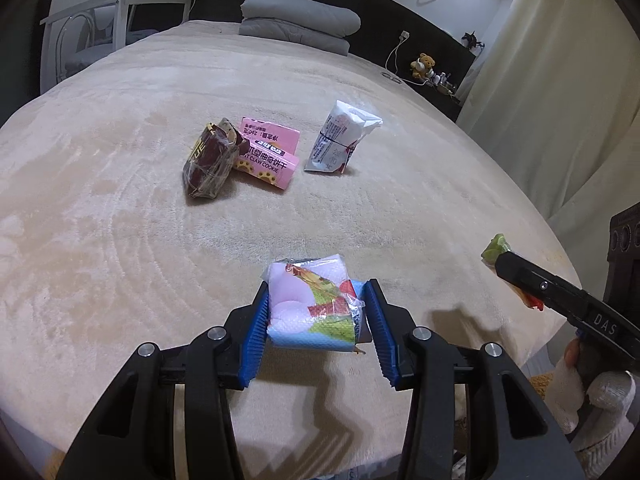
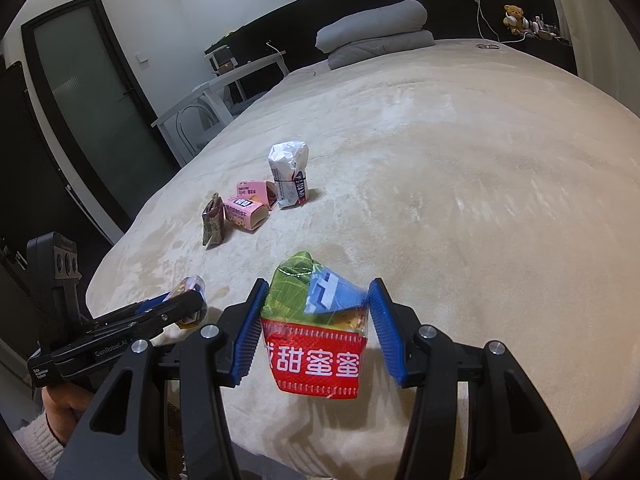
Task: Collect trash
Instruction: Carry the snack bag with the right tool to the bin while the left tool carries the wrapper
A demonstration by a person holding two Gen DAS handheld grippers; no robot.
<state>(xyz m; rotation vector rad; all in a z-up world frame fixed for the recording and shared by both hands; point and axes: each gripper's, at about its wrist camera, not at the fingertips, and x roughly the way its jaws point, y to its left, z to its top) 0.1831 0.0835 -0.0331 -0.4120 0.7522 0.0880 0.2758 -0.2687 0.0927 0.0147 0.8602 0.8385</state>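
My left gripper is shut on a pink and white crumpled wrapper, held just above the beige bed near its front edge. My right gripper is shut on a red and green snack bag with a blue flap, to the right of the left one. Farther up the bed lie a brown wrapped packet, a pink cookie box and a white pouch; they also show in the right wrist view: packet, box, pouch.
A folded grey duvet lies at the head of the bed by a dark headboard. A white chair and desk stand left of the bed. A teddy bear and cables sit on a shelf at right. A curtain hangs at right.
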